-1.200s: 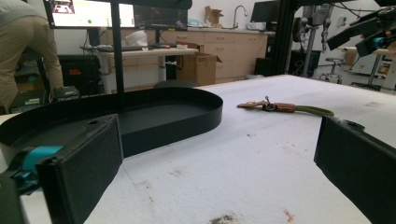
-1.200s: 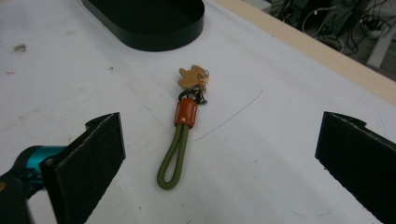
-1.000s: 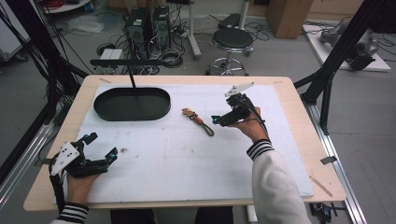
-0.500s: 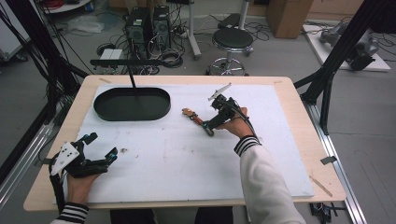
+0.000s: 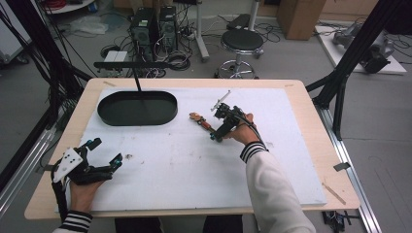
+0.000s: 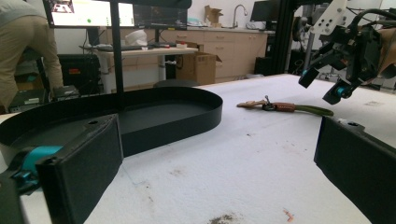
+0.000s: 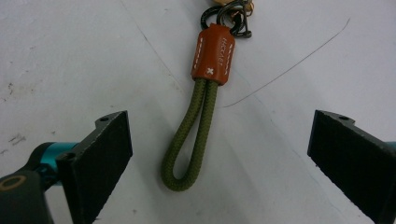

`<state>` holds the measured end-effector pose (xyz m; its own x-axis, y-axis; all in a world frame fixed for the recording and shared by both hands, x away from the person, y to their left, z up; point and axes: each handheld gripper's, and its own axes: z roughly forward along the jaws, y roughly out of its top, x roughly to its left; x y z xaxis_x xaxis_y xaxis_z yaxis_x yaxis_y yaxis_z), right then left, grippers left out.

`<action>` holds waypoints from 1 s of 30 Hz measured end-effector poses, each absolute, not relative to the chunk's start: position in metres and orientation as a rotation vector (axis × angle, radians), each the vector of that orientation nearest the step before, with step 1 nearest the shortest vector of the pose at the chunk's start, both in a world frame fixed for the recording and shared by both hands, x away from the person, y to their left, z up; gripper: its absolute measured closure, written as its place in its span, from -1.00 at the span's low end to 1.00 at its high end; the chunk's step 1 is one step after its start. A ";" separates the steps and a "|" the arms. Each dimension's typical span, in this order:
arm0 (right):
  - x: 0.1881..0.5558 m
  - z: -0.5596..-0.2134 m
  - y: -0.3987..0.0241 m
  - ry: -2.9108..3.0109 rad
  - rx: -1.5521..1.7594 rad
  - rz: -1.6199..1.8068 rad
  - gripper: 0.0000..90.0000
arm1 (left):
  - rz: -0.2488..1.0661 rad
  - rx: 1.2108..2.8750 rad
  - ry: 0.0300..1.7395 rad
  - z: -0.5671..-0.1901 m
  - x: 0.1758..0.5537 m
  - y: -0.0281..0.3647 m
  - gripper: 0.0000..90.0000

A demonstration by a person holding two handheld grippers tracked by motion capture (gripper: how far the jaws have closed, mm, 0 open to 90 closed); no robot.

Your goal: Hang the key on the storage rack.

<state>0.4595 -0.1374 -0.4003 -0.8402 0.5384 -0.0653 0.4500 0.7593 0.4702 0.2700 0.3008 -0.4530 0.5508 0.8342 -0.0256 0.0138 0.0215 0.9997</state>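
- Workshop floor beyond the bench: black round stool (image 5: 242,41), computer towers (image 5: 154,26), loose cables.
- Light wooden bench (image 5: 311,121) covered by a white, scuffed sheet (image 5: 184,165).
- Black shallow oval tray (image 5: 137,108) on the far left of the sheet; a thin black post (image 5: 137,82) rises from it to a crossbar.
- Olive-green cord loop keychain with orange-brown leather sleeve and dark metal clip (image 5: 203,124) lies flat on the sheet, right of the tray and well apart from it; it is near mid-bench.
- Right claw (image 5: 218,134), held in the person's right hand (image 5: 241,130), is tilted down just over the cord end of the keychain. In the right gripper view the jaws stand wide apart, one on each side of the green loop (image 7: 189,140), not touching it.
- Left claw (image 5: 104,151), in the left hand (image 5: 82,187), sits low at the near left of the bench, jaws spread apart, nothing between them; left gripper view looks across the sheet to tray and keychain.
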 end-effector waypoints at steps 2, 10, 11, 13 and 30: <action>0.460 -0.402 -0.135 2.769 0.790 0.627 -0.85 | 0.751 1.417 0.786 -0.453 0.270 0.301 -0.96; 0.460 -0.406 -0.130 2.807 0.804 0.563 -0.63 | 0.749 1.417 0.786 -0.453 0.270 0.301 -0.96; 0.459 -0.406 -0.130 2.808 0.806 0.558 -0.60 | 0.750 1.417 0.787 -0.453 0.270 0.301 -0.96; 0.459 -0.406 -0.130 2.814 0.807 0.546 -0.54 | 0.749 1.416 0.788 -0.453 0.270 0.301 -0.96; 0.459 -0.408 -0.117 2.850 0.799 0.469 0.12 | 0.748 1.417 0.787 -0.453 0.270 0.301 -0.96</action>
<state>0.4589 -0.1165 -0.4079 -0.8480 0.5271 -0.0546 0.4819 0.8099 0.3345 0.2702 0.3010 -0.4530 0.5512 0.8339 -0.0272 0.0146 0.0230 0.9996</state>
